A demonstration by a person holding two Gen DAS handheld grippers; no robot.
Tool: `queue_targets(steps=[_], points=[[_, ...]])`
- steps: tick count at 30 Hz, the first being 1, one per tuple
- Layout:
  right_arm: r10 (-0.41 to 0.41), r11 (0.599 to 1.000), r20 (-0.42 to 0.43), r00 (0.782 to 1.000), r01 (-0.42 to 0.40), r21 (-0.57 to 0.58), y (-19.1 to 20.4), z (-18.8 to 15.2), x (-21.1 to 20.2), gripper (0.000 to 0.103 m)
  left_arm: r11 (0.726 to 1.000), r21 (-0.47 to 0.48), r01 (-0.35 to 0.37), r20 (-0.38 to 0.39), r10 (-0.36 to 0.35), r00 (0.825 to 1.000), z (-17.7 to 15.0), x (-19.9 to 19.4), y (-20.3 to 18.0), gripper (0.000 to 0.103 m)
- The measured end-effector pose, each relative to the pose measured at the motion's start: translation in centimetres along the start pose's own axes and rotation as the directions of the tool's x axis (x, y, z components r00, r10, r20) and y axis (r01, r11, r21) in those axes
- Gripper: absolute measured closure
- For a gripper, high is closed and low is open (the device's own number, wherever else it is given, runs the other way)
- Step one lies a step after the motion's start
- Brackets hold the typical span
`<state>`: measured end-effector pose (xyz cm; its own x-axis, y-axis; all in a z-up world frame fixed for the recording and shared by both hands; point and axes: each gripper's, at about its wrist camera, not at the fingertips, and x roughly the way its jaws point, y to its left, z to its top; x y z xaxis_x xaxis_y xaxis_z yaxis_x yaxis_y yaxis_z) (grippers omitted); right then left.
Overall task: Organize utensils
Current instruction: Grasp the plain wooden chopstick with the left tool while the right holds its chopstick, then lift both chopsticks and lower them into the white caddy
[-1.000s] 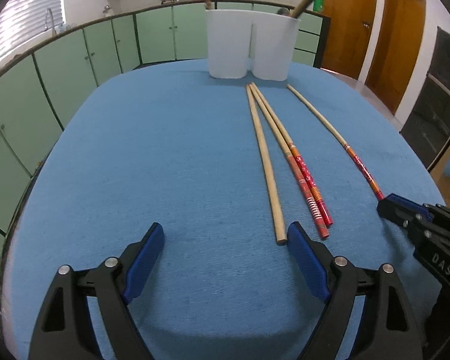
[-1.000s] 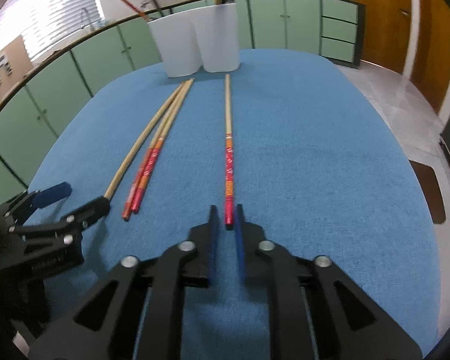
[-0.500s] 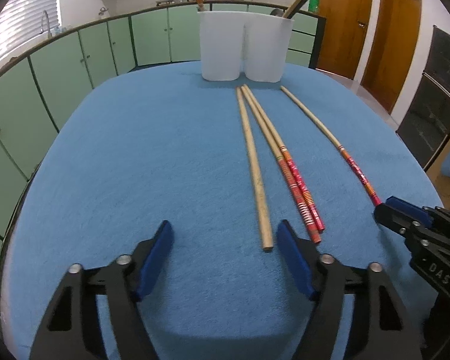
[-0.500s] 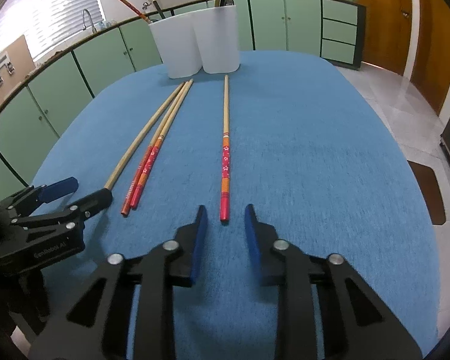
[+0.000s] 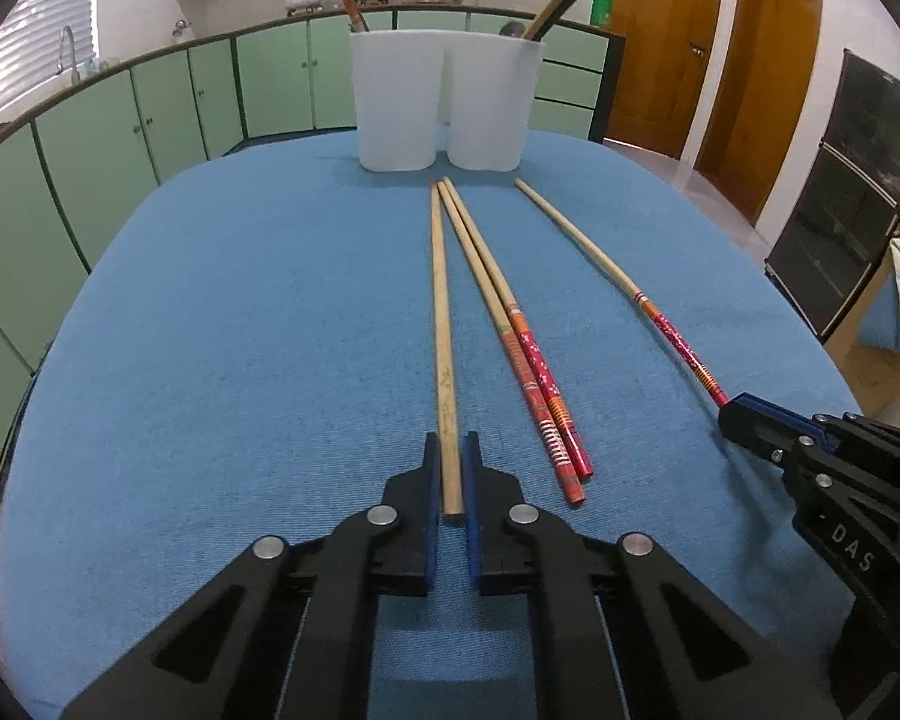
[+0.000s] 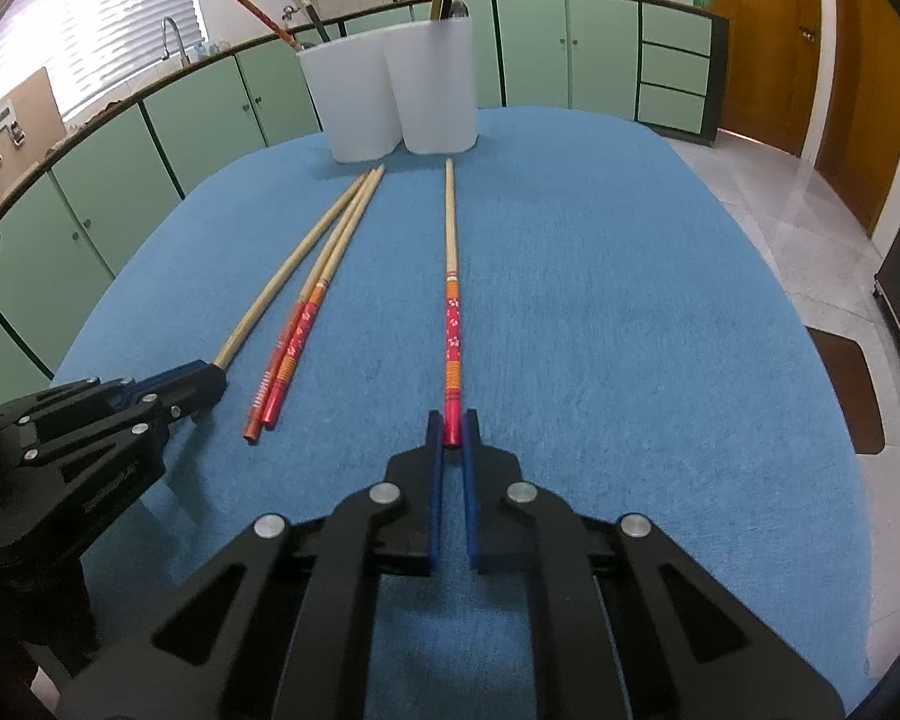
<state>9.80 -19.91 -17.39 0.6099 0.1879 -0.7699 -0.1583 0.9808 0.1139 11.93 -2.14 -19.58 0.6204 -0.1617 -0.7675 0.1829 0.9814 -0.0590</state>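
A plain wooden chopstick (image 5: pixel 441 312) lies lengthwise on the blue table (image 5: pixel 240 330), and my left gripper (image 5: pixel 450 443) is shut on its near end. Right of it lie two red-ended chopsticks (image 5: pixel 537 366) side by side. Further right, a single red-ended chopstick (image 6: pixel 452 300) has its red tip pinched in my shut right gripper (image 6: pixel 451 420). In the right wrist view the left gripper (image 6: pixel 215 373) holds the plain chopstick (image 6: pixel 282 282). In the left wrist view the right gripper (image 5: pixel 731 414) holds the single red-ended chopstick (image 5: pixel 606 264). Both chopsticks rest on the cloth.
Two white containers (image 5: pixel 396 102) (image 5: pixel 492 102) stand together at the table's far edge, each with utensils sticking out. Green cabinets curve round behind the table. Wooden doors and a dark appliance (image 5: pixel 852 192) are on the right.
My left jaws went from wide open to shut around the plain chopstick's near end. The right jaws closed onto the red tip. Neither chopstick has shifted on the cloth.
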Motion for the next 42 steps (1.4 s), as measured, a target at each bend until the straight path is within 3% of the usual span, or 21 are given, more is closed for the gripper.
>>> queue_targets(steps=[8, 15, 22, 33, 42], points=[[0.007, 1.0, 0.086, 0.996, -0.007, -0.004, -0.6, 2.2, -3.7, 0.098, 1.0, 0.007, -0.003, 0.105, 0.002, 0.994, 2.1, -4.9, 0.7, 0.096], [0.018, 1.0, 0.179, 0.984, -0.014, -0.019, -0.6, 5.3, -7.5, 0.098, 1.0, 0.0, 0.019, 0.222, -0.019, 0.975, 5.4, -9.5, 1.6, 0.096], [0.063, 0.997, 0.263, 0.963, -0.05, -0.054, -0.2, 9.7, -10.9, 0.098, 0.999, 0.027, 0.025, 0.286, -0.032, 0.958, 9.1, -11.2, 1.6, 0.096], [0.155, 0.987, 0.255, 0.954, -0.139, -0.08, 0.3, 16.4, -11.5, 0.098, 0.995, 0.087, 0.041, 0.323, -0.067, 0.944, 13.0, -12.3, 1.2, 0.096], [0.184, 0.981, 0.265, 0.947, -0.159, -0.115, 1.0, 20.1, -12.0, 0.098, 0.994, 0.097, 0.056, 0.345, -0.087, 0.935, 14.9, -12.4, 1.3, 0.097]])
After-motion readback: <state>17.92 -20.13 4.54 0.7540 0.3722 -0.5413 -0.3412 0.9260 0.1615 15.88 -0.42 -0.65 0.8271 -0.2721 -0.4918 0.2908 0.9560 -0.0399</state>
